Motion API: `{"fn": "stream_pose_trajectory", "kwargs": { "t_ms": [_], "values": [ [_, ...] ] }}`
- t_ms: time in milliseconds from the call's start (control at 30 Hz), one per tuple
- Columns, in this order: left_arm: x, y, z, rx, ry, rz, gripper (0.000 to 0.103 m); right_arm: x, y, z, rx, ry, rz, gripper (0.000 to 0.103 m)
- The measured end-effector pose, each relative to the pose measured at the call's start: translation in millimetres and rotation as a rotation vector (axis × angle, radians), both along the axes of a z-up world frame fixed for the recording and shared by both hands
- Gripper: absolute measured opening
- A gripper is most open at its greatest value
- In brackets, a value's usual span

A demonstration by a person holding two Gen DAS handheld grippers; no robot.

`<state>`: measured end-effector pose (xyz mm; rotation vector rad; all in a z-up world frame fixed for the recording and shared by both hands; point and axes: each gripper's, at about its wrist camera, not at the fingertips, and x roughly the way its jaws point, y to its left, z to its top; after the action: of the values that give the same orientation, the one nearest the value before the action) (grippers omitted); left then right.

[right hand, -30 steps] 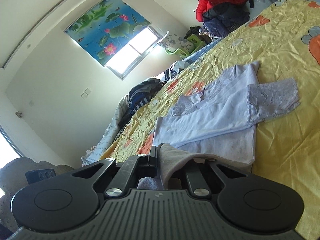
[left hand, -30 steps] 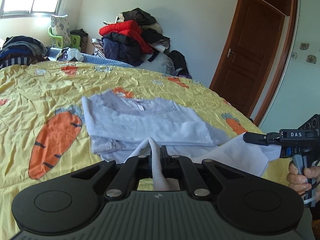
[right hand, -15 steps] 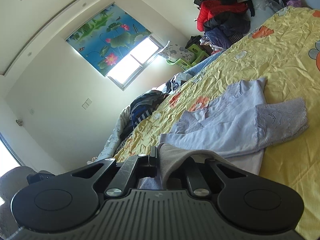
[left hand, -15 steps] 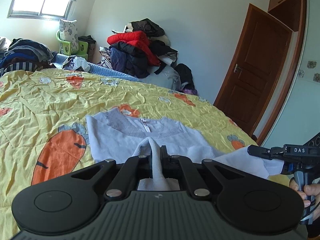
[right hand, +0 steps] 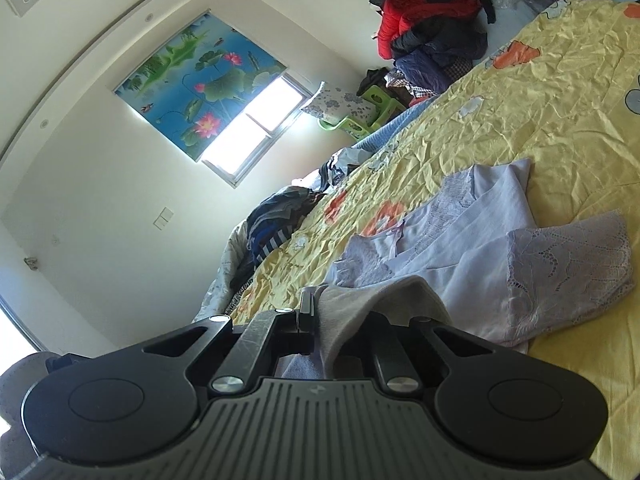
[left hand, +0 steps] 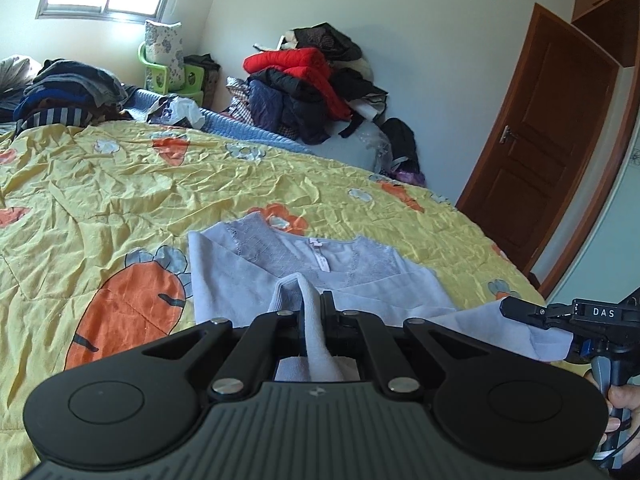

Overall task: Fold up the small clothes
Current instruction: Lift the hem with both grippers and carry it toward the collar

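A pale lilac top (left hand: pixel 320 264) with lace trim lies on the yellow carrot-print bedspread (left hand: pixel 120 184), sleeves folded in. My left gripper (left hand: pixel 310 304) is shut on its lower hem, which is lifted over the body. My right gripper (left hand: pixel 516 310) shows at the right of the left wrist view, shut on the other hem corner. In the right wrist view my right gripper (right hand: pixel 320 312) pinches the same top (right hand: pixel 460 256), with a lace sleeve (right hand: pixel 568 256) lying to the right.
A heap of red and dark clothes (left hand: pixel 316 84) sits at the far end of the bed. Another dark pile (left hand: pixel 68 88) lies at the far left by a green stool (left hand: pixel 168 76). A brown door (left hand: pixel 540 140) stands to the right.
Both grippers have carried the hem forward over the top toward the neckline, so more of the lower body is covered.
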<state>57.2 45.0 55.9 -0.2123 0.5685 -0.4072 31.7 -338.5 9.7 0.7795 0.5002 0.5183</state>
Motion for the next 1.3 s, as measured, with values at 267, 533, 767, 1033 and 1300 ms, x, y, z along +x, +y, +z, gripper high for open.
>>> {"fn": "stream_pose_trajectory", "kwargs": {
  "t_ms": [267,533,767,1033,1300],
  "values": [
    [25,-7,-10,0.030,0.053,0.030,0.002,23,2,-12,0.001,0.043,-0.016,0.011],
    [40,-8,-11,0.040,0.063,0.039,0.002,41,-1,-17,0.003,0.067,-0.026,0.011],
    [60,-10,-9,0.028,0.073,0.055,0.002,62,-4,-17,0.011,0.084,-0.034,0.011],
    [89,-18,-17,0.039,0.102,0.070,0.002,91,-6,-27,0.032,0.126,-0.050,0.012],
    [118,-17,-33,0.012,0.182,0.080,0.002,114,-6,-41,0.044,0.181,-0.056,0.015]
  ]
}}
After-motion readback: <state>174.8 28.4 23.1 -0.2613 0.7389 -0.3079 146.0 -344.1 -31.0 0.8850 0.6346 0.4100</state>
